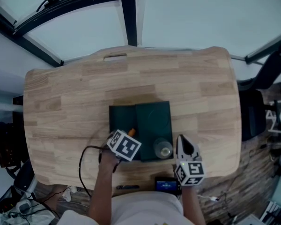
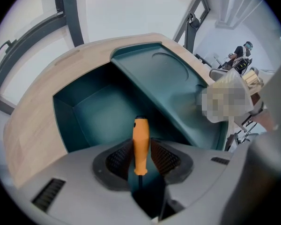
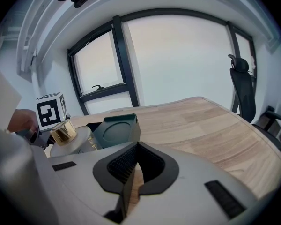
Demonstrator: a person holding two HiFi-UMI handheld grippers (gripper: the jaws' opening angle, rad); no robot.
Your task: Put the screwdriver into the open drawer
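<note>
While the big wooden bench (image 1: pixel 61 102) holds everything up, the green box (image 1: pixel 154 116) sits on it with its drawer (image 2: pixel 98 111) open on the box's left side. A clear bottle (image 1: pixel 163 149) with a gold cap stands at the box's near right corner. The left gripper (image 2: pixel 140 146) hangs at the near left of the box. Its fingers are squeezed tight on the orange handle of the screwdriver (image 2: pixel 140 137). The right gripper (image 3: pixel 136 146) waits just past the bottle from the box, fingers pressed together with nothing in them.

The screwdriver is up in the air over the near edge of the drawer. It lies long-ways along the fingers. Its handle end points away into the drawer, and its thin metal end points back to the person.

If the fingers let go now, the metal end might land on the drawer's near wall. Then the screwdriver could tip out of the box.
</note>
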